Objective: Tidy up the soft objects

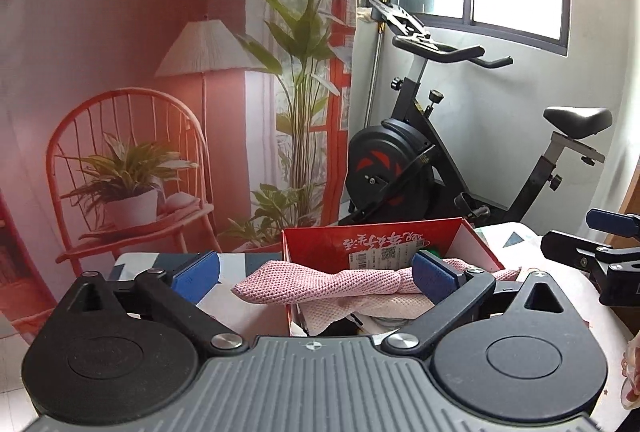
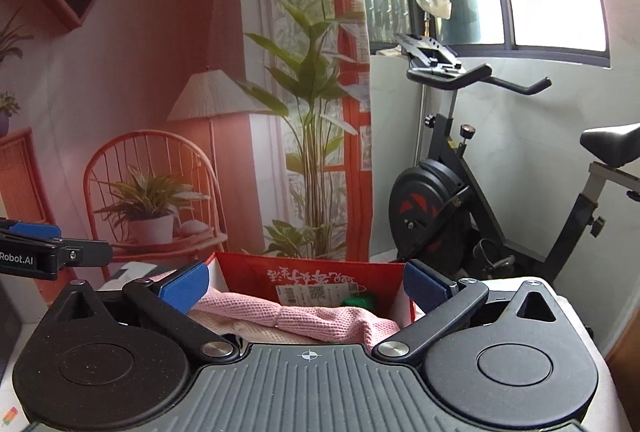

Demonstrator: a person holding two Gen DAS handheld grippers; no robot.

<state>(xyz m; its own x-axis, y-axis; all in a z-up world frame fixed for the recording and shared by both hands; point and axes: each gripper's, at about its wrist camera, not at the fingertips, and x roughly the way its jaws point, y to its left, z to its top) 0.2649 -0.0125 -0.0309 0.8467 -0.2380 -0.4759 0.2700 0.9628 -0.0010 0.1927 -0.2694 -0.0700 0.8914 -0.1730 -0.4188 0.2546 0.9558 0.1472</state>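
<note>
Left gripper (image 1: 316,278) and right gripper (image 2: 306,286) both stood with jaws apart, holding nothing, just short of the red box (image 1: 312,244). The pink cloth (image 1: 320,286) lay across the box's near rim, one end hanging outside. Risk, as judged: the overhang could slide out if a finger snagged it. Inside the box were the cloth's bulk and something green (image 2: 358,302) (identity unclear) at the back.
</note>
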